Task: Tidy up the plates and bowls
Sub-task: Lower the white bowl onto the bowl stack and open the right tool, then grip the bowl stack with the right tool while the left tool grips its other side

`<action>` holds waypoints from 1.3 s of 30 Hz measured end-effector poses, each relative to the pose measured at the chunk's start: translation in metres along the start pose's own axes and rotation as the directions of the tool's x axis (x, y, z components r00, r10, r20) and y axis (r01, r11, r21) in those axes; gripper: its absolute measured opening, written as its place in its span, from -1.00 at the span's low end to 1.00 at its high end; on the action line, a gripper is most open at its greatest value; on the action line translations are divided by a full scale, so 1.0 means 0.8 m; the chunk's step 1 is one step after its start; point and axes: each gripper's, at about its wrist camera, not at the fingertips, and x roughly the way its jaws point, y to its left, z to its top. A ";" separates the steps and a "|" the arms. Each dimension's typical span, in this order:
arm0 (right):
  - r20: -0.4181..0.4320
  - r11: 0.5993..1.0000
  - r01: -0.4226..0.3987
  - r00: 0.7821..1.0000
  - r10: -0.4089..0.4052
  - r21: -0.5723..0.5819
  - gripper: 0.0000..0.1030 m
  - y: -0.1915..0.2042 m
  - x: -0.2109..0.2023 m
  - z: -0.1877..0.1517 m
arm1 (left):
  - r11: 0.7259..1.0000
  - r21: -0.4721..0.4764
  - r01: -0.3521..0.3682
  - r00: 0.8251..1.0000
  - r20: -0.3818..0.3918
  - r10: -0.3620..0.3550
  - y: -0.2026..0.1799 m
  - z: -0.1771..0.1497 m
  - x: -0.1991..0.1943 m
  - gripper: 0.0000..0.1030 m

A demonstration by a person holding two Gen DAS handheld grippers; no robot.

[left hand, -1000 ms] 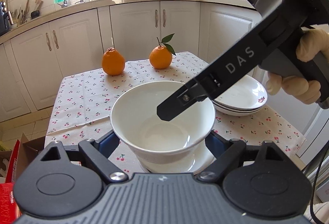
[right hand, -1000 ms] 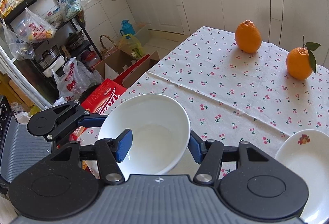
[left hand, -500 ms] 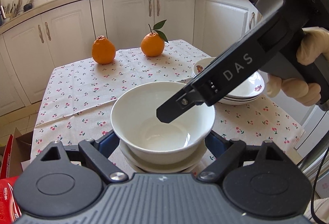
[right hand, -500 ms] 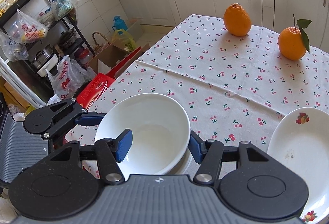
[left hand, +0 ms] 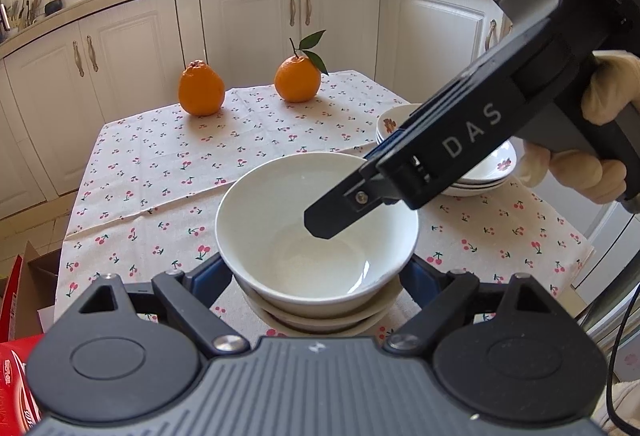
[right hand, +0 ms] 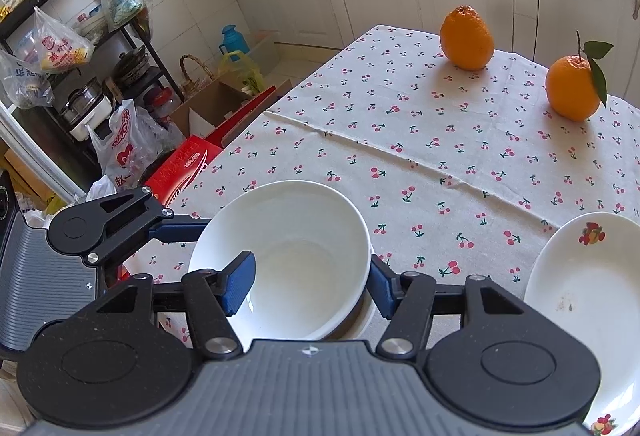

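Note:
A white bowl [left hand: 280,236] [right hand: 312,236] rests on a stack of white bowls [left hand: 320,320] near the table's front edge. My left gripper [left hand: 316,272] is shut on it, with its blue pads against the outer wall on both sides. My right gripper [left hand: 352,191] [right hand: 308,284] straddles the bowl's rim. One of its fingers is inside the bowl and the other outside, and its jaws are opening. A gloved hand [left hand: 580,171] holds the right gripper. A stack of fruit-printed plates [left hand: 480,175] [right hand: 580,296] lies to the right of the bowl.
Two oranges [left hand: 200,87] [left hand: 298,77] sit at the far end of the cherry-print tablecloth [left hand: 160,171]. Red cartons and boxes [right hand: 180,171] lie on the floor left of the table, beside a shelf with bags. White cabinets stand behind the table.
The bowl has settled lower into the stack beneath it. The right gripper's pads stand a little wider apart. Both views have tilted slightly.

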 end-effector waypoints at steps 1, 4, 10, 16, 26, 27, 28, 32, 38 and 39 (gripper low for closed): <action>-0.001 1.000 0.001 1.000 -0.001 -0.001 0.28 0.000 0.000 0.000 | 1.000 -0.001 0.002 1.000 -0.001 -0.002 0.001 0.000 0.000 0.75; -0.002 1.000 0.005 1.000 -0.005 -0.003 0.29 0.000 0.000 0.001 | 1.000 0.005 0.001 1.000 -0.002 -0.001 0.000 -0.001 0.001 0.77; 0.037 1.000 0.017 0.999 -0.016 -0.020 0.66 0.003 -0.011 0.002 | 1.000 0.019 0.018 1.000 0.003 -0.018 0.001 -0.004 -0.001 0.86; 0.078 0.998 0.039 0.996 -0.035 -0.053 1.00 0.008 -0.020 -0.002 | 0.998 0.046 0.033 0.999 0.012 -0.033 0.001 -0.013 -0.013 0.90; 0.086 0.984 0.110 0.991 -0.098 -0.141 1.00 0.027 -0.027 -0.039 | 0.986 0.169 0.017 0.999 0.036 -0.023 0.000 -0.033 -0.031 0.95; 0.091 0.980 0.128 0.989 -0.115 -0.153 1.00 0.030 -0.028 -0.044 | 0.983 0.185 0.017 0.999 0.036 -0.024 0.000 -0.035 -0.031 0.95; 0.095 0.976 0.144 0.987 -0.129 -0.166 1.00 0.031 -0.030 -0.050 | 0.980 0.197 0.020 0.999 0.032 -0.027 0.001 -0.036 -0.031 0.95; 0.082 0.955 0.199 0.979 -0.185 -0.218 1.00 0.037 -0.026 -0.071 | 0.974 0.223 0.039 0.999 -0.006 -0.038 0.009 -0.041 -0.027 0.95; 0.019 0.934 0.233 0.971 -0.237 -0.271 1.00 0.039 0.000 -0.091 | 0.975 0.214 0.055 0.997 -0.063 -0.043 0.026 -0.043 -0.007 0.95; 0.014 0.933 0.231 0.971 -0.237 -0.274 1.00 0.039 0.004 -0.093 | 0.974 0.217 0.060 0.996 -0.074 -0.044 0.028 -0.044 -0.003 0.95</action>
